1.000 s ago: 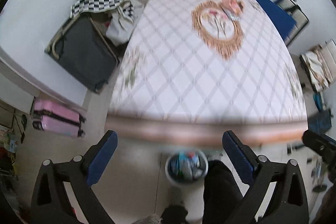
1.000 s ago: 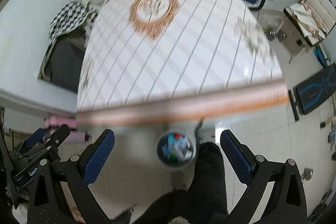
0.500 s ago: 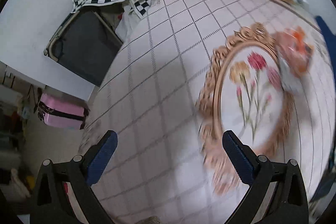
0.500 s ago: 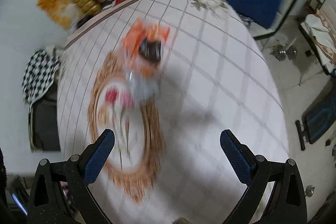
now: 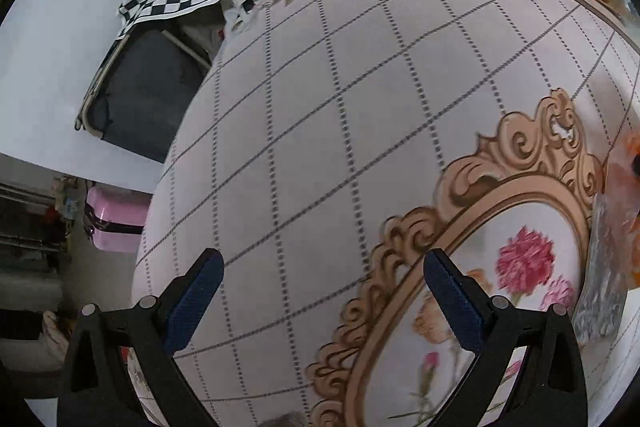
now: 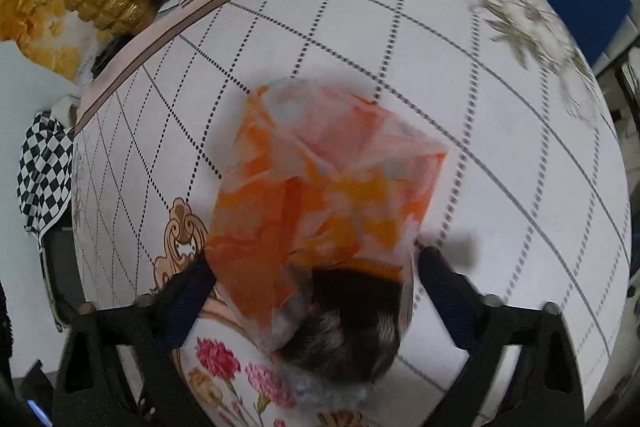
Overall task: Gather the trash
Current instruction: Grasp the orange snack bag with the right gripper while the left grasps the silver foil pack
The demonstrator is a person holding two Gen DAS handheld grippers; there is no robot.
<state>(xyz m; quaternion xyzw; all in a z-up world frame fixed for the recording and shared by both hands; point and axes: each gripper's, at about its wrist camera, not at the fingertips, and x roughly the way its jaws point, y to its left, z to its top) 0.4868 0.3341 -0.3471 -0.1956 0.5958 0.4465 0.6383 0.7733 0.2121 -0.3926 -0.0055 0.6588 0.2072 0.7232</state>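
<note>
In the left wrist view, the left gripper [image 5: 320,297] gapes empty over tablecloth [image 5: 320,107]; the orange snack wrapper [image 5: 624,195] lies far right; in the right wrist view, the right gripper [image 6: 312,269] is closing astride the wrapper [image 6: 328,187] at lower centre, pads not yet clearly pressing.

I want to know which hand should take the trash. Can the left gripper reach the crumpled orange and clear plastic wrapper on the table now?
Probably yes. The left gripper is open over bare tablecloth; the wrapper lies off to its right, unobstructed. But the right gripper already straddles it, jaws closing.
</note>
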